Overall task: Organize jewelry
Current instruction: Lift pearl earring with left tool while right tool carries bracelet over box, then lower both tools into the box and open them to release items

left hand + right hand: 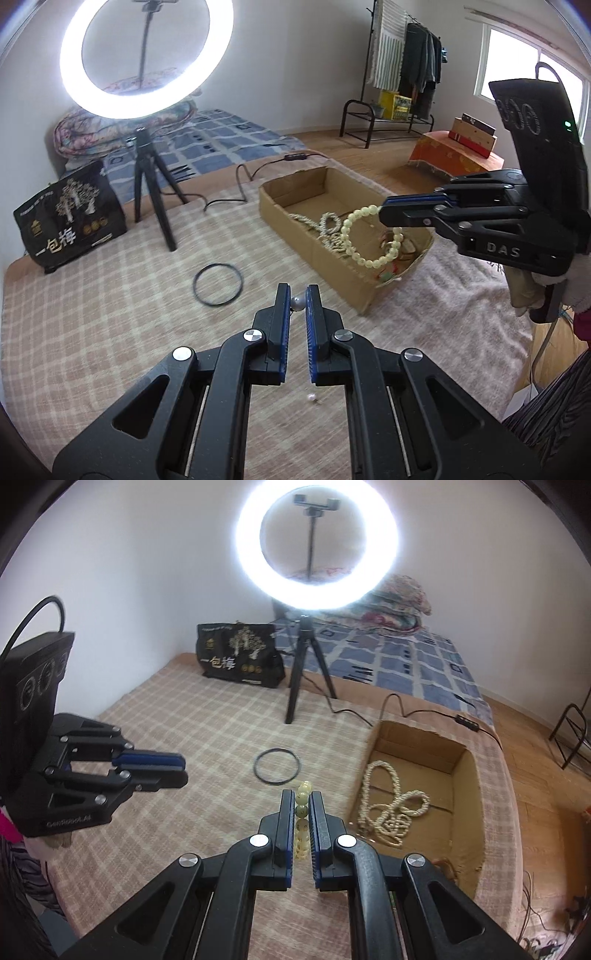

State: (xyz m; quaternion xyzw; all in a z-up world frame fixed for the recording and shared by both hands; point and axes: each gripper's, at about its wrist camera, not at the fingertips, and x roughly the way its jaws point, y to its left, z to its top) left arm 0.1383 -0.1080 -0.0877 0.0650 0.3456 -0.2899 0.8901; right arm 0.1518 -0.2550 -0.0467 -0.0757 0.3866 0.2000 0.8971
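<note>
My left gripper (298, 301) is shut on a pearl earring (297, 302), held above the checked blanket (110, 314). A second pearl earring (311, 398) lies on the blanket below it. My right gripper (382, 212) is shut on a pale bead bracelet (360, 236), which hangs over the cardboard box (325, 266); the beads show between its fingers in the right wrist view (303, 812). The box (469, 775) holds a long cream bead necklace (391, 808). A black bangle (218, 284) lies on the blanket left of the box. The left gripper (181, 768) shows at left.
A ring light on a black tripod (155, 184) stands at the back of the blanket, its cable (236, 184) running behind the box. A black printed bag (70, 218) stands at the back left. A clothes rack (406, 74) and wooden floor (369, 155) lie beyond.
</note>
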